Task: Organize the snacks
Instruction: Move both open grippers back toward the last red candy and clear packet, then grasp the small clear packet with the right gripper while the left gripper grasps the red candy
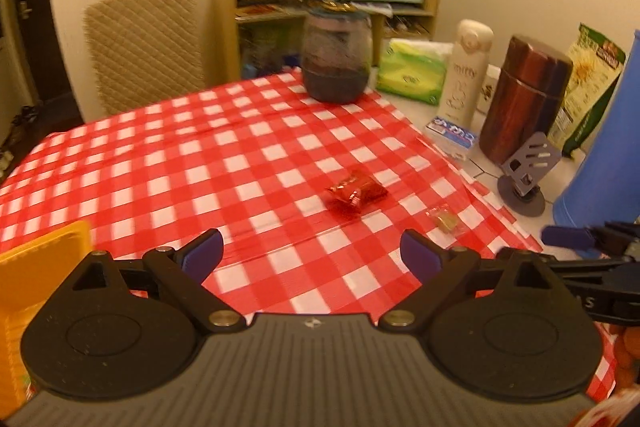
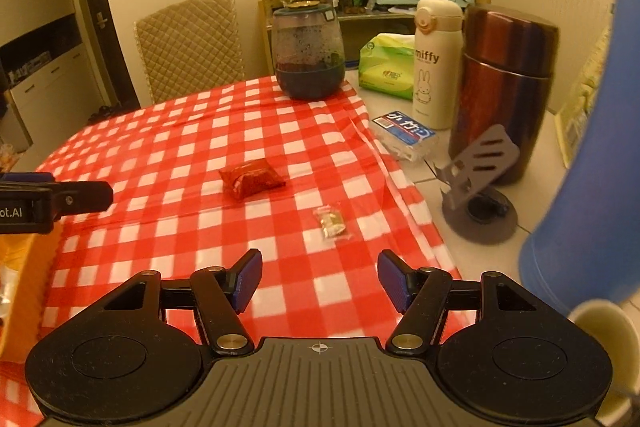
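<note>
Two wrapped snacks, a red packet [image 2: 253, 179] and a small clear-wrapped candy [image 2: 331, 221], are laid on the red-checked tablecloth [image 2: 180, 155]; both the left gripper [image 1: 311, 253] and the right gripper [image 2: 319, 277] are held with jaws apart, empty.

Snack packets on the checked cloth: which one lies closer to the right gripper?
The small clear-wrapped candy, just ahead of the right gripper. The larger red packet lies farther out, toward the table's middle.

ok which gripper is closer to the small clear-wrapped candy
Right. The right gripper sits just short of the small clear-wrapped candy, almost in line with it. The left gripper is farther off, with the candy ahead and to its right. Both have open, empty jaws.
</note>
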